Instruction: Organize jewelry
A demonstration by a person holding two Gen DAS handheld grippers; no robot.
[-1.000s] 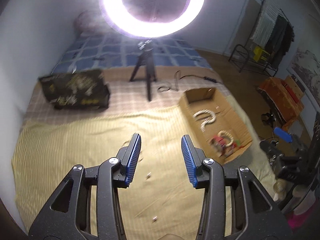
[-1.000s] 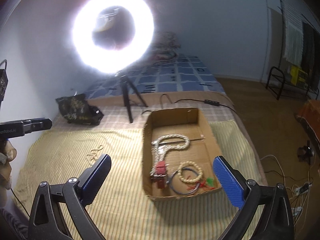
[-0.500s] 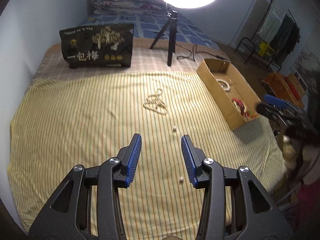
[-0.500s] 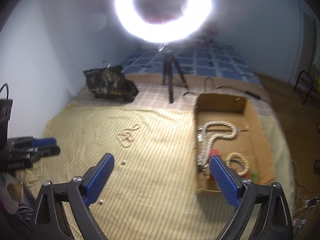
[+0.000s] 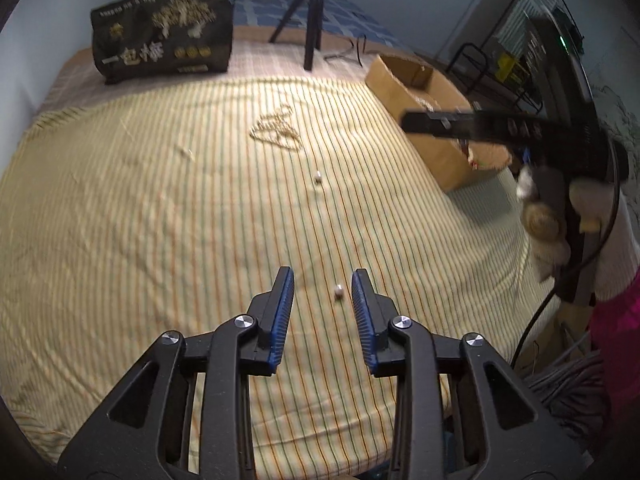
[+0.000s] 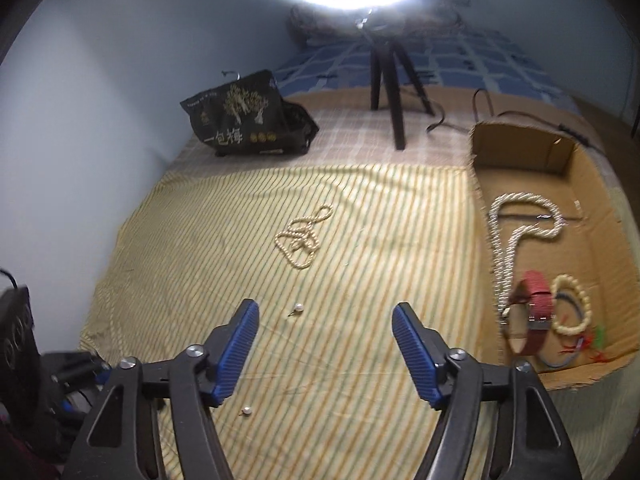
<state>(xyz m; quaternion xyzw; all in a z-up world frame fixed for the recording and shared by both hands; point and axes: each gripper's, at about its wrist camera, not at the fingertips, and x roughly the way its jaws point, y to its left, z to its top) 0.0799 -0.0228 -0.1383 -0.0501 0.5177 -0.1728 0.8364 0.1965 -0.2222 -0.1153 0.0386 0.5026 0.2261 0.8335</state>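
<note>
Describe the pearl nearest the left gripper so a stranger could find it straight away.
Start at the striped yellow sheet that covers the bed, and follow it to its near edge, where the left gripper hangs with closing jaws. The near pearl lies on the sheet in line with the gap between those jaws, untouched. The far pearl lies closer to the tangled bead necklace.

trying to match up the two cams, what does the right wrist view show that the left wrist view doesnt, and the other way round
Only the right wrist view looks into the cardboard box, showing the rope necklace, red strap and bead bracelet.

Only the left wrist view shows the right gripper from outside, and a clothes rack.

Both show the striped sheet, bead necklace, two pearl earrings, the nearer between the closing left gripper pads, black bag and tripod.
</note>
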